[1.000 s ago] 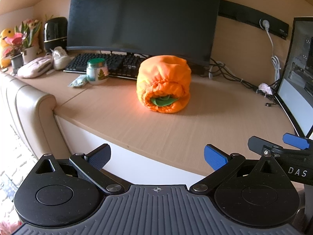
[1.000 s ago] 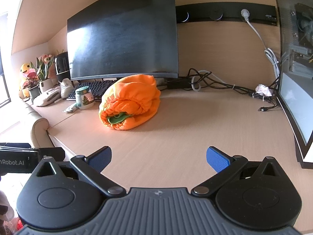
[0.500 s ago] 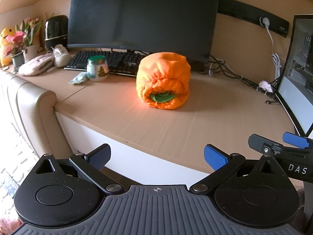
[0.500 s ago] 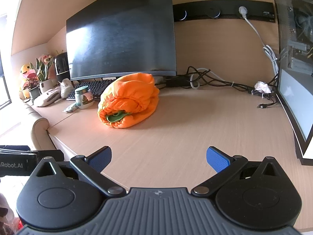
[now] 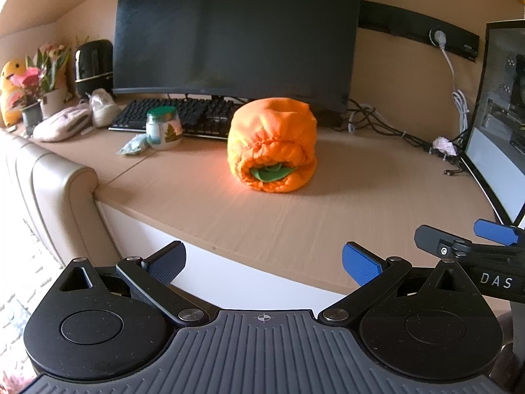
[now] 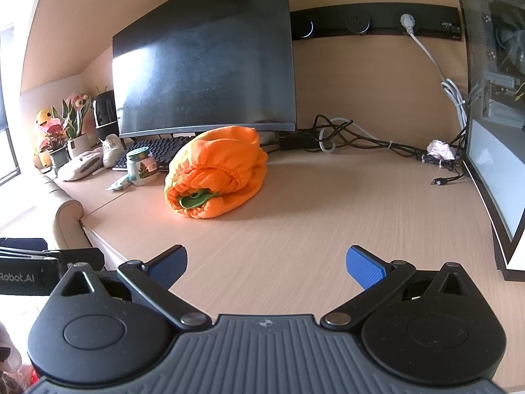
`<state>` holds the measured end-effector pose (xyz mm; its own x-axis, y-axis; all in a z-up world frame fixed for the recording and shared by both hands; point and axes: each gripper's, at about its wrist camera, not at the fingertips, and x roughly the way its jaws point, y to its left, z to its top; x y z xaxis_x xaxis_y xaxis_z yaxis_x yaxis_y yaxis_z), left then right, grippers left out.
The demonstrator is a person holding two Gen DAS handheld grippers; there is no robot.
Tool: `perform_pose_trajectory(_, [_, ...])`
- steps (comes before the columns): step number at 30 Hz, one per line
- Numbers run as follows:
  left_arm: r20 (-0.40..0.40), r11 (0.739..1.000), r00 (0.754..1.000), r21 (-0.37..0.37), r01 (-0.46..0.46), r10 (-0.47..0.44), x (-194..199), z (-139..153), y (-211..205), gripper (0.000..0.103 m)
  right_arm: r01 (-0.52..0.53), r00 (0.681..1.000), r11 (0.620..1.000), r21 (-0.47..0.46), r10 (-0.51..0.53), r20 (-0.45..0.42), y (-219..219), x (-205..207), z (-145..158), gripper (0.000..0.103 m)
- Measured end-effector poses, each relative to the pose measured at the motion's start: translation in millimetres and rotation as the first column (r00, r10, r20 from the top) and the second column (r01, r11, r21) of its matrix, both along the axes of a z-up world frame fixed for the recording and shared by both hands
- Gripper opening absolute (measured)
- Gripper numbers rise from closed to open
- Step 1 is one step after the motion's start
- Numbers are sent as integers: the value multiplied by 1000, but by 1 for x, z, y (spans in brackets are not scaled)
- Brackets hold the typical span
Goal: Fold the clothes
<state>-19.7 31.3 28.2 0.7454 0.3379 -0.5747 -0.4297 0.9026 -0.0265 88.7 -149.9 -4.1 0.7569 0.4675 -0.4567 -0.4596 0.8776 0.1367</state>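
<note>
An orange garment lies rolled into a bundle on the wooden desk, with green cloth showing at its open end. The right wrist view shows the same orange bundle to the left of centre. My left gripper hangs open off the desk's front edge, well short of the bundle, holding nothing. My right gripper is open over the desk's front part, also empty and apart from the bundle. The right gripper's blue tips show at the right edge of the left wrist view.
A large dark monitor and a keyboard stand behind the bundle. A jar, a wrapper, a pouch, plants and a yellow toy sit at the left. Cables and a second screen lie right. A padded chair flanks the desk's left.
Both grippers have drawn back and slightly up from the desk, so the bundle looks a little farther off. Both stay open. The bundle has not moved.
</note>
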Motion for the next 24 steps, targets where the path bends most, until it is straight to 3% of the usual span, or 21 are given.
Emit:
perform_pose_trajectory(19, [-23, 1000, 1000, -32, 0, 0, 7, -7, 9, 103, -17, 1000, 1000, -21, 17, -23, 10, 6, -4, 103])
perform_pose_trajectory(24, [-19, 1000, 1000, -7, 12, -12, 12, -10, 18, 103, -3, 999, 1000, -30, 2, -44, 16, 13, -7, 103])
